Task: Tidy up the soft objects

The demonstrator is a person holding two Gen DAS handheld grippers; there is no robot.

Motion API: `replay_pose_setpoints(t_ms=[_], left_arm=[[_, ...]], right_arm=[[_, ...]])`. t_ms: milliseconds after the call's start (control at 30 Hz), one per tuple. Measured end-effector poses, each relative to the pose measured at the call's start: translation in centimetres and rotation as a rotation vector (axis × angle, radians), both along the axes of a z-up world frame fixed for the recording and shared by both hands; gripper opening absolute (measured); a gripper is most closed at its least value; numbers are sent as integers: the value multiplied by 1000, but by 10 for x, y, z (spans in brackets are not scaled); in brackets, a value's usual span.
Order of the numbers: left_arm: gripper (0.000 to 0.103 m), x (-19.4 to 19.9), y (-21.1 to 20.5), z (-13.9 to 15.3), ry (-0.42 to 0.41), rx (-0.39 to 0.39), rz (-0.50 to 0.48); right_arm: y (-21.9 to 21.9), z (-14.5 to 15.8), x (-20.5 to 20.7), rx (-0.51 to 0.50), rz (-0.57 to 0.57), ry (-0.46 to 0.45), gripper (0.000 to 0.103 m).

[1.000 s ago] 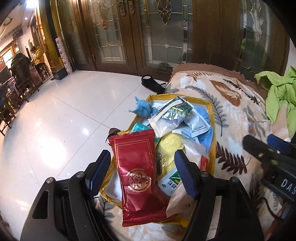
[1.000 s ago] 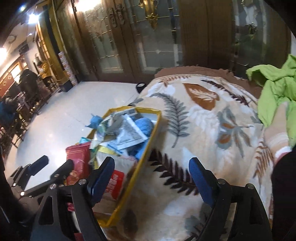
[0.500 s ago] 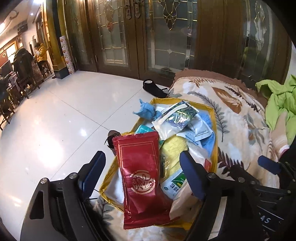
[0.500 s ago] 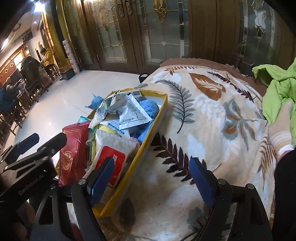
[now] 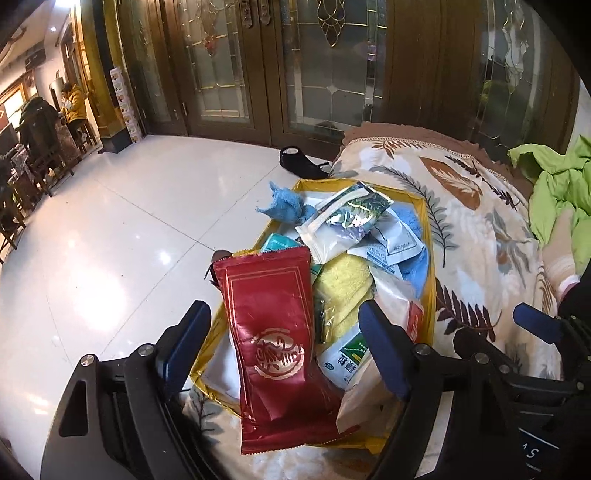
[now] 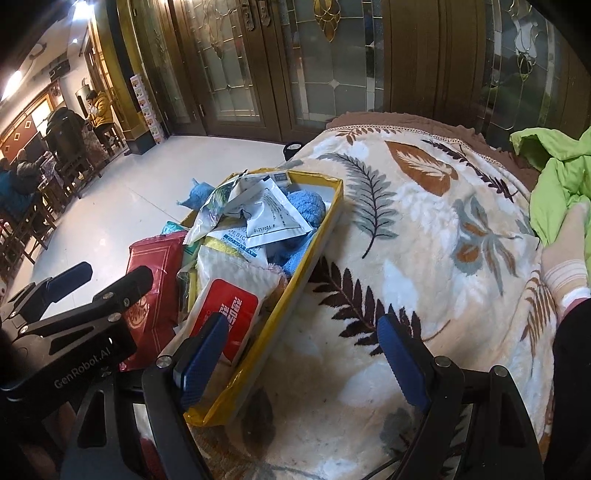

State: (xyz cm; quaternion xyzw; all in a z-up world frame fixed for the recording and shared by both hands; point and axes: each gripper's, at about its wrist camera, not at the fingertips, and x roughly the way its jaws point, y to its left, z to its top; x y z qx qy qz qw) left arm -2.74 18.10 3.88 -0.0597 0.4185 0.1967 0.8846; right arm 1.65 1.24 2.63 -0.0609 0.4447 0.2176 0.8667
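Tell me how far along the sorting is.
Barely begun: nothing has been sorted onto the leaf blanket. The yellow tray is heaped with packets and cloths. Left gripper hangs open over the red packet; right gripper is open, empty.

Behind everything stand tall dark wooden doors (image 5: 325,70) with leaded glass panes and gold ornaments. The floor (image 5: 110,229) is of white glossy tiles and reflects the ceiling lights. At the far left there is a golden pillar (image 6: 122,74) with small boxes (image 6: 147,107) stacked beside it. Near it some people sit on dark wooden chairs (image 5: 40,166). A bright lamp (image 6: 79,7) shines at the ceiling. On the floor near the doors lies a black shoe (image 5: 299,162).
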Motion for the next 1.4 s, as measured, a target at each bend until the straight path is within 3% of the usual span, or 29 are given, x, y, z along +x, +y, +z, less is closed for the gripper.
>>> replay_pose_setpoints(t_ms=[367,1400], left_arm=[[82,2,-8,-1,-3,25,-40],[82,3,-7,-4,-1,-6,-59]], right_arm=[[-7,3,0,20,-7,-3,85],[-8,3,0,19,-3,-2,85]])
